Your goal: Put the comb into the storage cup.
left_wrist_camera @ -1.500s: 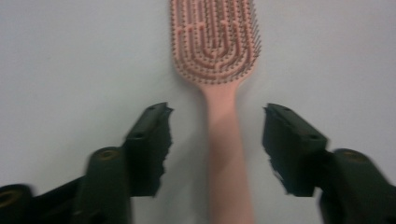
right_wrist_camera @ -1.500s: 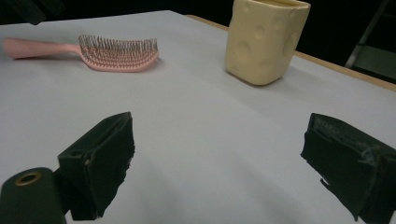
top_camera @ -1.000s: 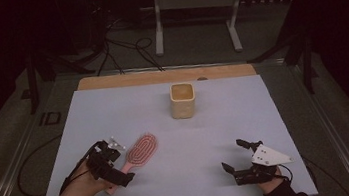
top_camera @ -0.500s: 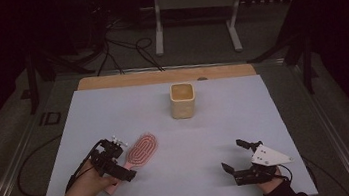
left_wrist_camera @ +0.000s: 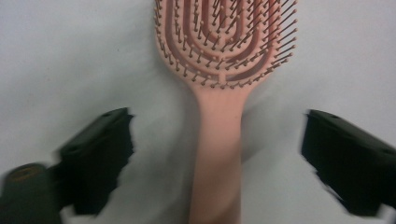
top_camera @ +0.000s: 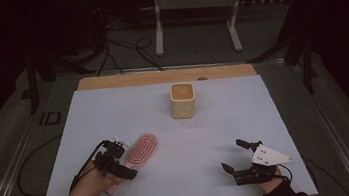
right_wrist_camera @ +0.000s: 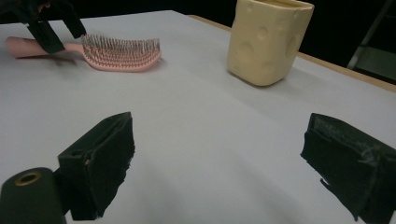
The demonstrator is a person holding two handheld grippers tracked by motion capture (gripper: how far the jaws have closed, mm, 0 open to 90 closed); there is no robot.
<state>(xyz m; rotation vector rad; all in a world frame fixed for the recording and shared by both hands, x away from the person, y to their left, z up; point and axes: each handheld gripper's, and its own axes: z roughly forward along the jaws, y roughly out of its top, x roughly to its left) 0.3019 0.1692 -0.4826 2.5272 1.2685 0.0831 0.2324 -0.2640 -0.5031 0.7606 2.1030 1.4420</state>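
Note:
A pink hairbrush (top_camera: 141,150) lies bristles up on the white table, its handle pointing toward the person's left hand. My left gripper (top_camera: 124,161) straddles that handle. In the left gripper view the handle (left_wrist_camera: 218,154) runs up between the two black jaws of the left gripper (left_wrist_camera: 217,140). The jaws have just been closing, but a clear gap remains on each side, so the pads do not touch it. My right gripper (top_camera: 232,155) rests near the front right edge, open with nothing between its jaws (right_wrist_camera: 219,140).
A cream cup (top_camera: 183,100) with dimpled sides stands upright at the middle back of the table; the right gripper view shows the cup (right_wrist_camera: 268,39) ahead to the right and the hairbrush (right_wrist_camera: 116,53) to the left. A wooden strip (top_camera: 125,80) edges the far side.
The left gripper has edged slightly forward along the brush handle. The hairbrush, the cup and the right gripper stay where they were.

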